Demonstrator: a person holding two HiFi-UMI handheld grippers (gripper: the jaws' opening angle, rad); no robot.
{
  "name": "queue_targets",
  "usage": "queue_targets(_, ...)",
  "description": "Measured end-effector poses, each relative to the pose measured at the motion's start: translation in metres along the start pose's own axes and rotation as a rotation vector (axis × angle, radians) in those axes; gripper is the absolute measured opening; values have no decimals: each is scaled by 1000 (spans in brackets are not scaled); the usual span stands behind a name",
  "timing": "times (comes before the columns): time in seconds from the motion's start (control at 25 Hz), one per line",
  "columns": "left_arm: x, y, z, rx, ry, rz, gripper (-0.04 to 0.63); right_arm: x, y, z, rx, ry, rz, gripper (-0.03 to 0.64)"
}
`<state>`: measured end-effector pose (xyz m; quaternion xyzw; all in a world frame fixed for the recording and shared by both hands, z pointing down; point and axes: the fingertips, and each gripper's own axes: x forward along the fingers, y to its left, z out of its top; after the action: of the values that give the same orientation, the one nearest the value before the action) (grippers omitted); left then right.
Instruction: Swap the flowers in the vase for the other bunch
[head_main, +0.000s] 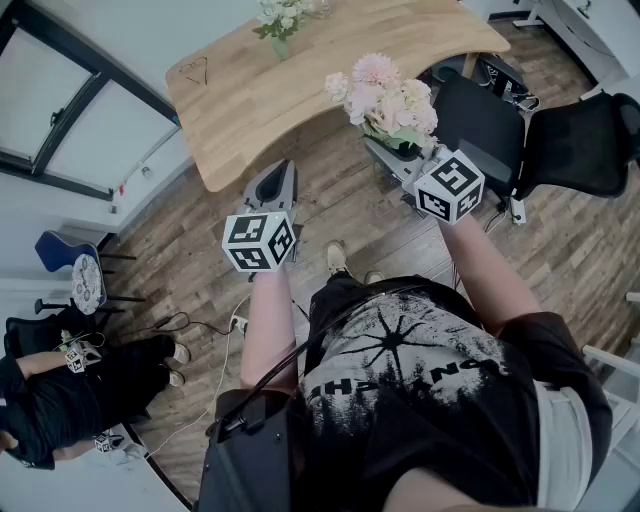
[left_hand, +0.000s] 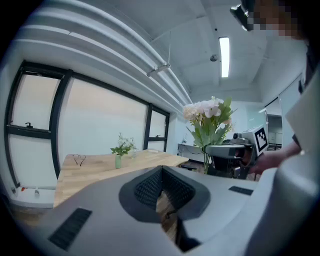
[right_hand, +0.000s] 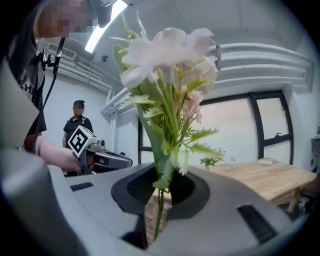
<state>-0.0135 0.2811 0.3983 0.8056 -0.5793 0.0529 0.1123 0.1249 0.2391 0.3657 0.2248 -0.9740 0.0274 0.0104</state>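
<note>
Pink bunch (head_main: 385, 100): stems clamped between the fingers of my right gripper (right_hand: 159, 197), beside the desk (head_main: 240, 110).
Vase (head_main: 281, 47): on the desk, holding white flowers (head_main: 280, 15).
Left gripper (left_hand: 162, 187): my fingers together, empty.

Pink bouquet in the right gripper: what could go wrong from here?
1. The right gripper pinches only thin stems; the top-heavy pink bouquet could tilt or slip.
2. The vase on the table still holds white flowers; pulling them with the left gripper, now shut and empty, could tip it.
</note>
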Motion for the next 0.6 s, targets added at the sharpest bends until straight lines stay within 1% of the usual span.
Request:
queue_targets(0.12, 0, -1, -3, -19, -4, -7, 14, -1, 2, -3, 2, 2, 5, 54)
queue_targets(0.4, 2, 1, -6, -27, 0, -4, 14, 1, -2, -3, 2, -8, -11, 54)
queue_targets(0.6, 5, 5, -10, -35, 4, 1, 14, 4, -2, -4, 5, -9, -4, 54)
